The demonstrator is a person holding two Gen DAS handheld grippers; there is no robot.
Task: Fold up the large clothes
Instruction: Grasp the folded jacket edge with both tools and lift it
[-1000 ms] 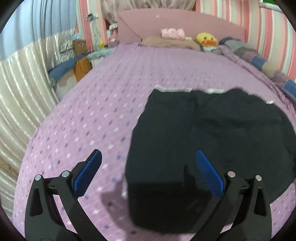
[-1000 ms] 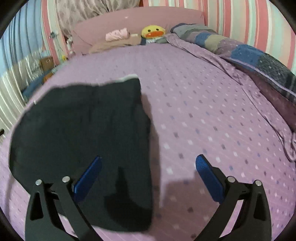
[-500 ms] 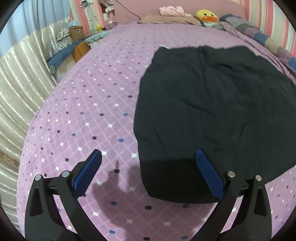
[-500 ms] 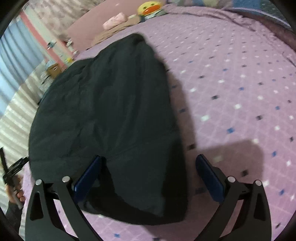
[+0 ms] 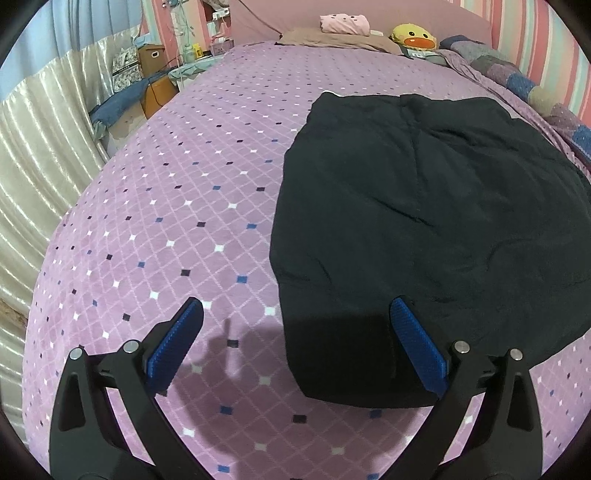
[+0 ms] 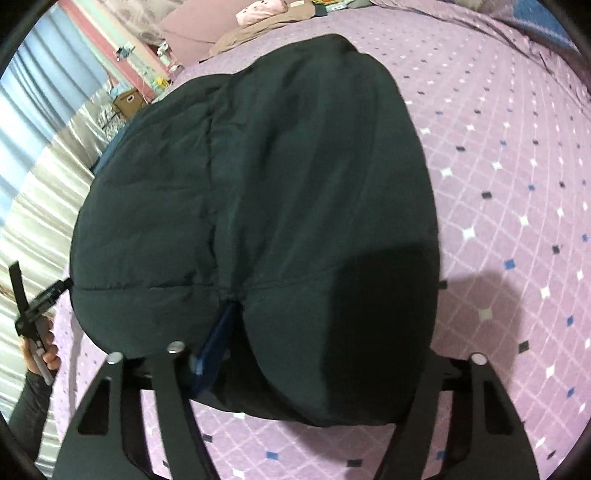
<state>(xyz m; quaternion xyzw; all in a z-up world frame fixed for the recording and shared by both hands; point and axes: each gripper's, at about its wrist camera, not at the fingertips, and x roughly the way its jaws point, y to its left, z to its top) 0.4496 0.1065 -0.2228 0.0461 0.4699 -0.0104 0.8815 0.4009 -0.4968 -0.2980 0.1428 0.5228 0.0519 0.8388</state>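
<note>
The soft, limp black garment (image 5: pixel 424 229), likely to sag, is best taken at its near corners, where the left gripper (image 5: pixel 295 347) and right gripper (image 6: pixel 306 365) are spread wide.

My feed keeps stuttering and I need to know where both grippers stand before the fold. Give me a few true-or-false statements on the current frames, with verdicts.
1. The left gripper is open, its fingers straddling the near corner of the black garment. True.
2. The left gripper has the cloth pinched. False: its blue pads are wide apart with nothing clamped.
3. The black garment lies on a purple bedspread with a diamond pattern. True.
4. The right gripper is far from the garment. False: the near edge sits between its fingers, hiding the right pad.
5. A yellow duck toy sits at the far end of the bed. True.
</note>
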